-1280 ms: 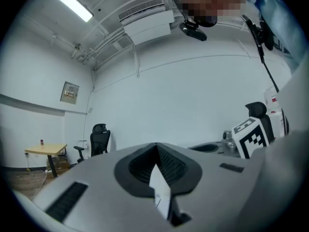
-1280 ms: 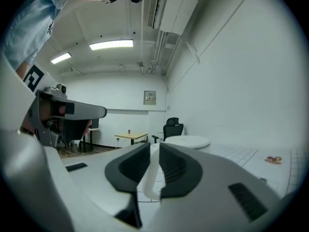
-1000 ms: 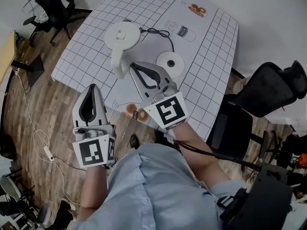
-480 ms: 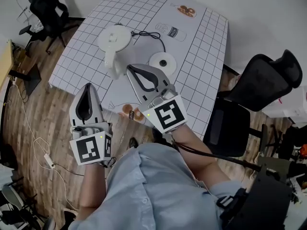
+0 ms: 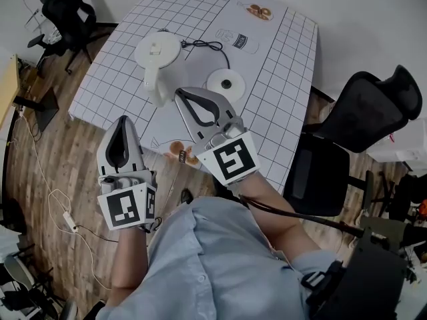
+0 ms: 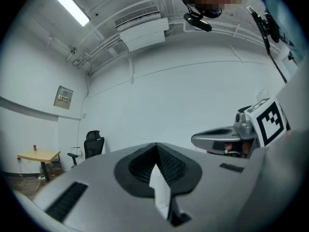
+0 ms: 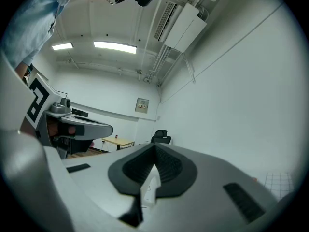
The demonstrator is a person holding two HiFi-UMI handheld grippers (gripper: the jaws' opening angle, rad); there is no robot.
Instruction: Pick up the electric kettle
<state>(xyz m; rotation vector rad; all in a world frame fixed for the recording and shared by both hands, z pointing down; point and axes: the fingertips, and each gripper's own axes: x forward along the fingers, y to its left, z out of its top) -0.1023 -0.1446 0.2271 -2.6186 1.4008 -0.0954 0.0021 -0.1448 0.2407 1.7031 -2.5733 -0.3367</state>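
Right tool [image 5: 180,93] shut, empty; left tool [image 5: 125,121] same, tips together. Both held level over near tabletop [image 5: 287,79] edge. Kettle [image 5: 159,53] upright beyond, off base [image 5: 225,84], handle toward tools, ungripped. Fits approach before grasp, or after set-down.

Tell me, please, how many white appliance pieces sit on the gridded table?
2: the electric kettle at the far left, and its round base just right of it; the right gripper may cover more.
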